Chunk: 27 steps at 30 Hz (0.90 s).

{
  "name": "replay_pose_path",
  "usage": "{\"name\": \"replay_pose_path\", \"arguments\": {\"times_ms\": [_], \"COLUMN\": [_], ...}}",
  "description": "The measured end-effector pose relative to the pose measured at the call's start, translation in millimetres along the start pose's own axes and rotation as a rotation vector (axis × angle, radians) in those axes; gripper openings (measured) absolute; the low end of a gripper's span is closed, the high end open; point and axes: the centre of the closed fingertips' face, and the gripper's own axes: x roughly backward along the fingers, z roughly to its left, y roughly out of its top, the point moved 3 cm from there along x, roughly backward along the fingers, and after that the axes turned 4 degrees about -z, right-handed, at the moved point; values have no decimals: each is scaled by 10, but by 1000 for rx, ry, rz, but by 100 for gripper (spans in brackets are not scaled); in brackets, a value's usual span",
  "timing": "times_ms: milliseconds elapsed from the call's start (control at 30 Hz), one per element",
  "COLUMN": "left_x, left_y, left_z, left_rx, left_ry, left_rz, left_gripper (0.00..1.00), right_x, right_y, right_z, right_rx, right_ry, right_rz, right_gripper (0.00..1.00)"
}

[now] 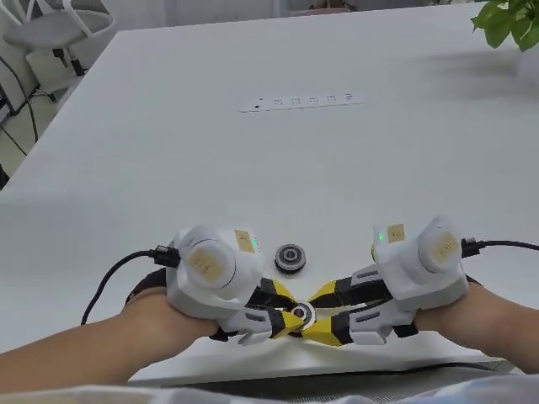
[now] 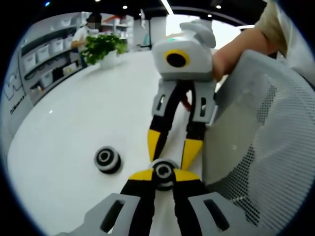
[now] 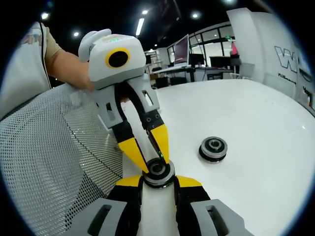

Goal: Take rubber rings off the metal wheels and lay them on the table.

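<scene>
Left gripper: jaws closed on small silver metal wheel with black rubber ring | right gripper: jaws pinch same wheel from opposite side, likely bracing it for peeling | second wheel waits on white surface

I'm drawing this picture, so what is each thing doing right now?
Held wheel: pinched by both grippers at the table's near edge.
Left gripper: fingers shut on the held wheel.
Right gripper: fingers shut on it from the opposite side.
Loose wheel: lying flat on the table, untouched, dark ring around it.
Power strip: lying flat, nothing plugged in.
Plant: standing upright.
</scene>
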Motion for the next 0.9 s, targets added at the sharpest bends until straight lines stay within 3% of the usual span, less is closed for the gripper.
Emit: {"name": "replay_pose_path", "arguments": {"times_ms": [900], "left_x": [2], "left_y": [2], "left_z": [-6], "left_rx": [6], "left_ry": [2], "left_rz": [-3], "left_gripper": [14], "right_x": [33], "right_y": [-29], "right_z": [29], "right_rx": [59], "right_ry": [-13], "right_rz": [29], "right_gripper": [16]}}
